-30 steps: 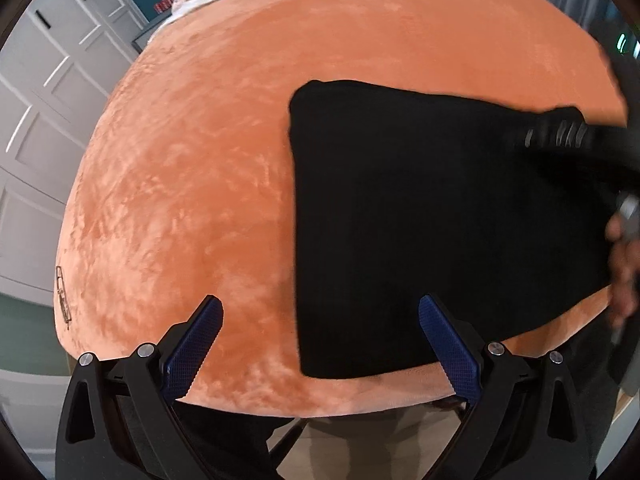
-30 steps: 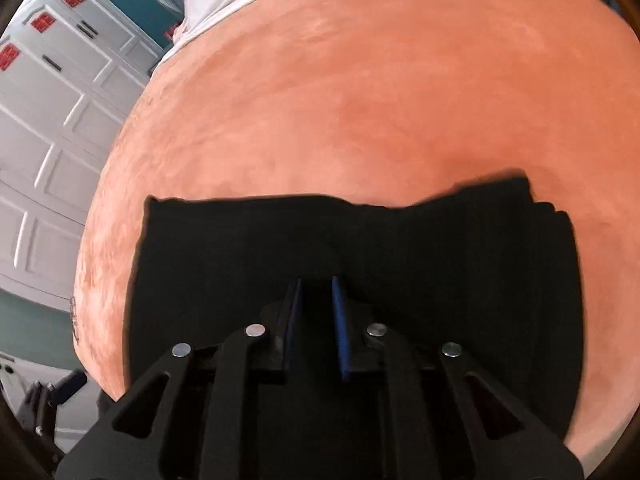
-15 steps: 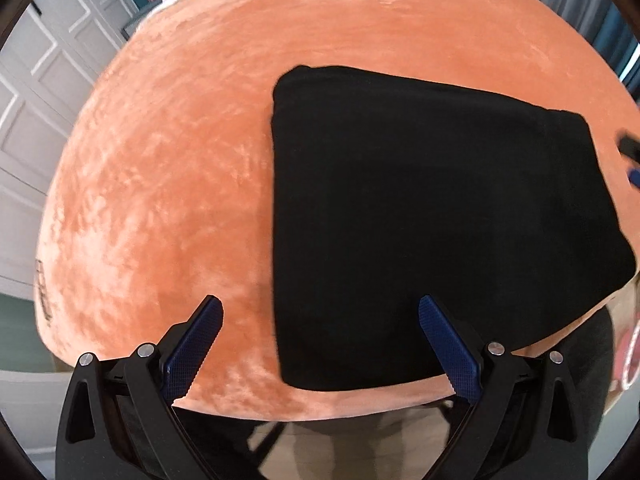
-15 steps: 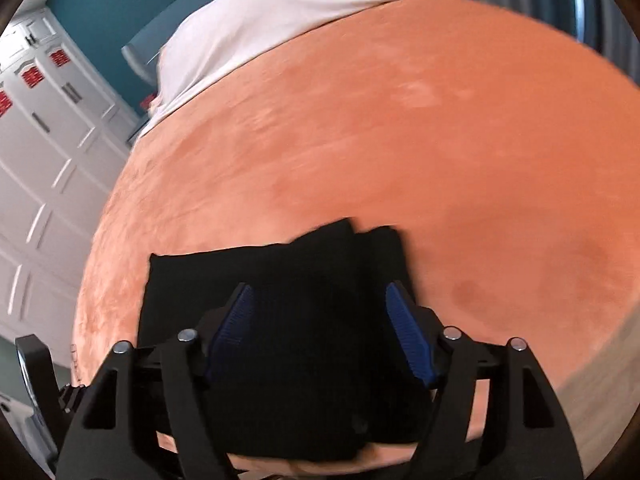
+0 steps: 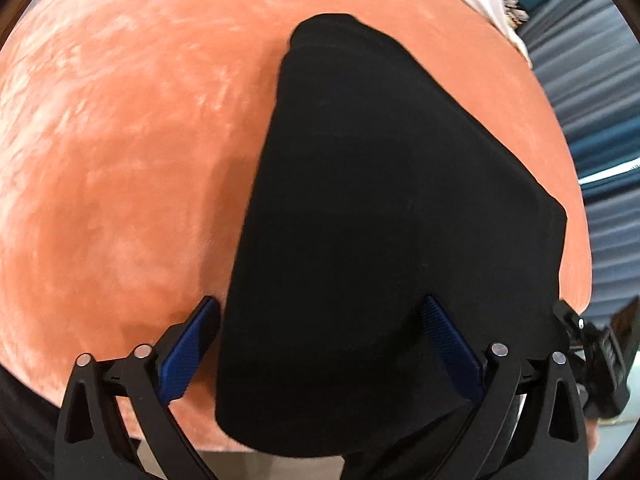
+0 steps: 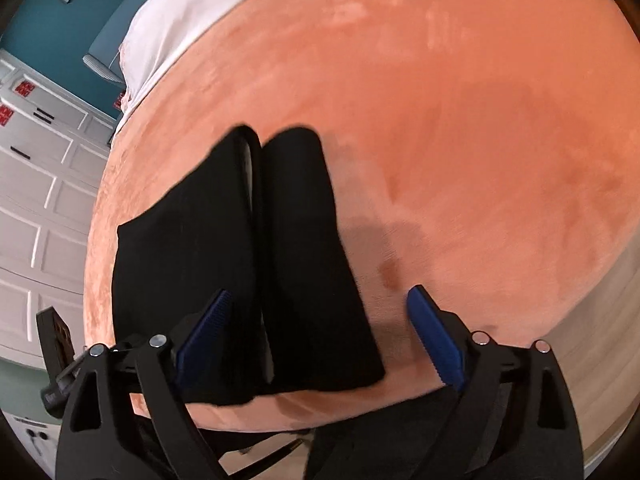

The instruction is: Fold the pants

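Note:
The black pants lie folded into a flat rectangle on the orange velvet bed cover, near its front edge. My left gripper is open and empty, its blue pads spread over the near end of the pants. In the right wrist view the pants show their stacked folded layers edge-on, with a pale gap between two layers. My right gripper is open and empty, just above the right end of the pants. The right gripper also shows in the left wrist view at the lower right.
The orange cover stretches far to the back and right. A white sheet lies at the head of the bed. White panelled cupboards stand to the left, a teal wall behind. Blue-grey curtains hang on the right.
My right gripper let go of the pants, opened wide and pulled back. My left gripper swung right and came closer over the pants' near end. The pants lie flat and folded.

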Tool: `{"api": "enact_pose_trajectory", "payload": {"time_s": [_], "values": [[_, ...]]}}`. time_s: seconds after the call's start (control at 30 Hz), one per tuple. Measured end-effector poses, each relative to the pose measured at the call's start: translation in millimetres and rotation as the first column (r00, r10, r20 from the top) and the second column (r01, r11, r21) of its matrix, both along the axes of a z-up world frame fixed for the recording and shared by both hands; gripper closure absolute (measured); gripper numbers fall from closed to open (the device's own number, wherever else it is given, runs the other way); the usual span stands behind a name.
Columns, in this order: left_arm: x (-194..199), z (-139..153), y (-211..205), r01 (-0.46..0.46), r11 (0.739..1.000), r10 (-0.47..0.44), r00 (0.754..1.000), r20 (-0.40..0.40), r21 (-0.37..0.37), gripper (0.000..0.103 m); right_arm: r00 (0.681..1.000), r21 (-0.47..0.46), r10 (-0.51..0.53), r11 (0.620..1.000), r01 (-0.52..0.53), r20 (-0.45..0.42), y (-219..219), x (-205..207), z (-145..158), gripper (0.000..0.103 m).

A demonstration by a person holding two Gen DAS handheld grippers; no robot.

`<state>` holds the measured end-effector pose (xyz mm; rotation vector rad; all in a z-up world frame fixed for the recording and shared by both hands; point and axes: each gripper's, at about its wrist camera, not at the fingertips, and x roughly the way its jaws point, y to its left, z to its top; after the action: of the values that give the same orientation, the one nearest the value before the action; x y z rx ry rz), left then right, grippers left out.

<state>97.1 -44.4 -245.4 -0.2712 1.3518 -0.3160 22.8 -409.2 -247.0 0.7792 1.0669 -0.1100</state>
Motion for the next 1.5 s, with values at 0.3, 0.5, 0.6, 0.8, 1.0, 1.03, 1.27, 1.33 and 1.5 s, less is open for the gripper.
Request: {"api": "enact_pose_trajectory", "payload": {"time_s": [0.3,0.5,0.6,0.8,1.0,1.03,1.27,1.33,1.5], "values": [[7,31,11,0.016,0.994,-0.014,1.000,0.019,-0.108,0.072,0.997,0.007,0.064,0.998,-0.064,0.053,40,19,27,0.064],[3,118,48,0.056,0.998,-0.046,0.967,0.249,-0.034,0.082,0.949,-0.024,0.194,0.981,-0.194,0.249,91,30,103,0.069],[-6,128,76,0.033,0.999,-0.038,0.962,0.270,0.023,0.074,0.941,-0.017,0.248,0.968,-0.251,0.230,118,37,84,0.067],[-28,45,90,-0.078,0.939,0.020,0.985,0.174,0.336,0.040,0.997,0.073,0.071,0.995,-0.074,0.039,120,25,2,0.042],[-25,108,85,-0.191,0.951,0.104,0.939,0.328,0.245,0.033,0.962,-0.239,0.200,0.959,-0.153,0.186,155,34,99,0.073],[-23,112,79,-0.183,0.948,0.089,0.937,0.336,0.259,0.030,0.946,-0.256,0.266,0.942,-0.215,0.185,171,47,106,0.087],[-6,81,9,0.004,0.880,-0.120,0.970,0.214,0.474,0.027,0.913,-0.368,0.406,0.843,-0.393,-0.044,203,121,40,0.098],[-9,69,9,0.028,0.875,-0.137,0.972,0.191,0.484,0.027,0.948,-0.288,0.315,0.904,-0.317,-0.055,170,129,19,0.103],[-8,44,26,0.025,0.878,-0.110,0.982,0.151,0.478,0.023,0.953,-0.233,0.296,0.933,-0.273,0.070,173,95,66,0.101]]}}
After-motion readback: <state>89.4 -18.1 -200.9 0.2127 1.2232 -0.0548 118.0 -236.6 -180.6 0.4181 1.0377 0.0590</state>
